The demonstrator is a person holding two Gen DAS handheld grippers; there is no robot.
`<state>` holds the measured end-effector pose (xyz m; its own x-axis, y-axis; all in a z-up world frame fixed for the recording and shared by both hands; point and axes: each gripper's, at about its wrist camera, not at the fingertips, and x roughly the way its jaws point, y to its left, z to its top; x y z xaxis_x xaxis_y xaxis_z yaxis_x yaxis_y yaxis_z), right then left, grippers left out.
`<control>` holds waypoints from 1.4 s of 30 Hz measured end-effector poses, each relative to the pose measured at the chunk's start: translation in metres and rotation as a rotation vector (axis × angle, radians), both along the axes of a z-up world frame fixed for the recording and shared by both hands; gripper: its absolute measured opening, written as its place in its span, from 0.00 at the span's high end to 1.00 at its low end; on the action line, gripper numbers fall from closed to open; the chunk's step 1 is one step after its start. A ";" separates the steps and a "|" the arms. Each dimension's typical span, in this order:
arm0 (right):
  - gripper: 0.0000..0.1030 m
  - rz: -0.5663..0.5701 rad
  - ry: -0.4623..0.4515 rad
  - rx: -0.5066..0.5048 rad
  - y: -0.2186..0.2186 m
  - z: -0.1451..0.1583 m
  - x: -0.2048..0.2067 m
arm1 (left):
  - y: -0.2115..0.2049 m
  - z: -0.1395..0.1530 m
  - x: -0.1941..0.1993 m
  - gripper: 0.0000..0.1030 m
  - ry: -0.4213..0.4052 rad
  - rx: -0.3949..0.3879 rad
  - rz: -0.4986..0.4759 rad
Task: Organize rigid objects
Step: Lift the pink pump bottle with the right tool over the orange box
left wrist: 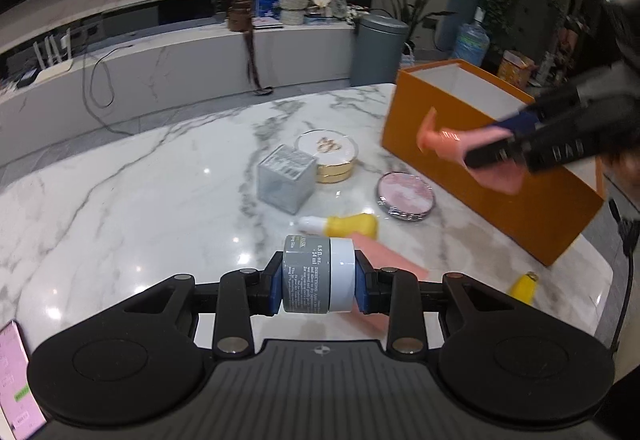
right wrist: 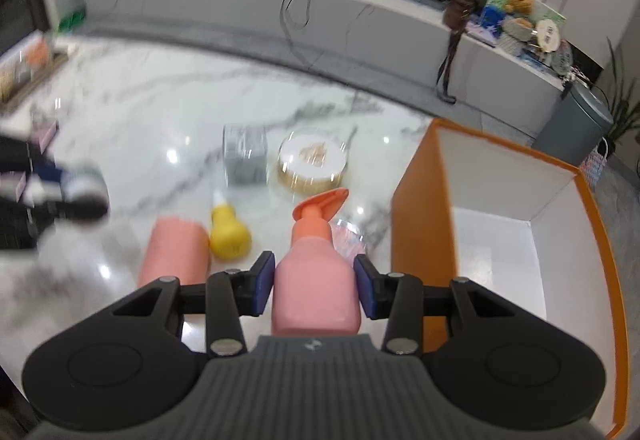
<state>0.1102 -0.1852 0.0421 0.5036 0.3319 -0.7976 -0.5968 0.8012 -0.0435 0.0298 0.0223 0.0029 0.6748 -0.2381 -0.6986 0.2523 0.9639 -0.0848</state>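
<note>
My left gripper [left wrist: 319, 278] is shut on a small grey jar with a pale blue lid [left wrist: 318, 274], held above the marble table [left wrist: 140, 175]. My right gripper [right wrist: 315, 282] is shut on a pink pump bottle [right wrist: 316, 280], held above the table beside the open orange box [right wrist: 416, 224]. In the left wrist view the right gripper [left wrist: 496, 149] carries the pink bottle [left wrist: 460, 137] in front of the orange box [left wrist: 500, 191]. The box's white inside shows nothing in it.
On the table lie a grey cube box [left wrist: 285, 177], a gold-and-white round tin [left wrist: 328, 155], a pink round compact [left wrist: 406, 195], a yellow dropper bottle [left wrist: 348, 226], a pink cylinder [right wrist: 176, 254] and a small yellow item [left wrist: 524, 286] near the table's edge.
</note>
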 end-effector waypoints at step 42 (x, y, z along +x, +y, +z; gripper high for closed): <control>0.58 -0.548 0.009 0.238 -0.173 -0.020 0.077 | -0.235 0.030 0.137 0.63 -0.006 0.183 -0.416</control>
